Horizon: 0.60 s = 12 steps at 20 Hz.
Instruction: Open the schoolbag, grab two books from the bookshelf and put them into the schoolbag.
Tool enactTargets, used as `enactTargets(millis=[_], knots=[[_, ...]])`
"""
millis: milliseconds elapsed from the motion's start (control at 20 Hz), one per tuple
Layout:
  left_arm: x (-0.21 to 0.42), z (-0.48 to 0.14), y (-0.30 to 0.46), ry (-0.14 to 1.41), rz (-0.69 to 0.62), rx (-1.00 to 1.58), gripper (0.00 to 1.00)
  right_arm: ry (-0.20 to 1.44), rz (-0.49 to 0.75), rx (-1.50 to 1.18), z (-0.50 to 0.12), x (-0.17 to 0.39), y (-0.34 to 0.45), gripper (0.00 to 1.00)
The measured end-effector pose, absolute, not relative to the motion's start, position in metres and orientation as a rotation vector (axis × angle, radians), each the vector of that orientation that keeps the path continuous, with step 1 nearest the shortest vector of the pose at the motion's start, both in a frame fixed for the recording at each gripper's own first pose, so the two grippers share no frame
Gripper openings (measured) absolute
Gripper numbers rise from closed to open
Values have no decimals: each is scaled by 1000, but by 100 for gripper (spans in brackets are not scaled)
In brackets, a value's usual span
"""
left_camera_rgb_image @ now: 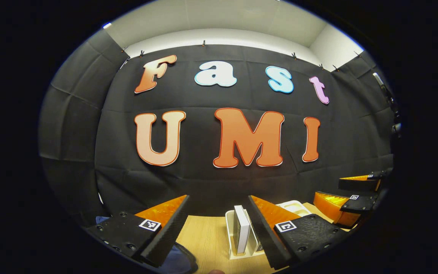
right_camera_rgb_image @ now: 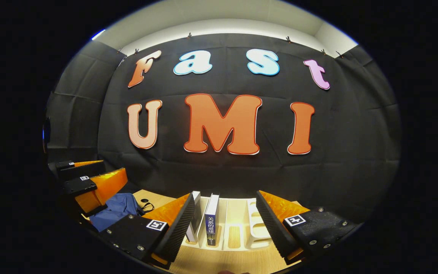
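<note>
Both grippers, left (left_camera_rgb_image: 219, 224) and right (right_camera_rgb_image: 224, 219), are held wide open and empty above the bookshelf (right_camera_rgb_image: 255, 224); books (right_camera_rgb_image: 211, 220) are untouched, the schoolbag (right_camera_rgb_image: 116, 209) beside it likely needs opening first.

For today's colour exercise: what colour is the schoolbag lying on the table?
Blue; the schoolbag shows best in the right gripper view, left of the book rack.

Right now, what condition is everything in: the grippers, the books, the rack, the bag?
Left gripper: open, holding nothing, raised above the table.
Right gripper: open, holding nothing, facing the book rack.
Dark-spined book: upright in the rack.
White book: upright beside it, partly behind a finger.
White book rack: on the table, right slots unfilled.
Blue schoolbag: lying on the table; open or zipped, cannot tell.
Wooden table: bears rack and bag.
</note>
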State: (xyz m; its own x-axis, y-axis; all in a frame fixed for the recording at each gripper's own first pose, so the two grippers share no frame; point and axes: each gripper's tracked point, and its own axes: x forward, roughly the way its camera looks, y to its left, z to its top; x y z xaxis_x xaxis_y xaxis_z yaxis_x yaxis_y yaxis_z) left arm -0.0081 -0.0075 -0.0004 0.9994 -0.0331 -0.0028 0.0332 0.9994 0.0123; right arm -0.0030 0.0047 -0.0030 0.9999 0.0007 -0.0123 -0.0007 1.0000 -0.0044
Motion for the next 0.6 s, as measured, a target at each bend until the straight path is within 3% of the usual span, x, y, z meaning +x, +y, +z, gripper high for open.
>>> enactTargets(millis=[600], knots=[[-8,0,8,0,-15,12,91,10,9,-22,-1,3,13,96]])
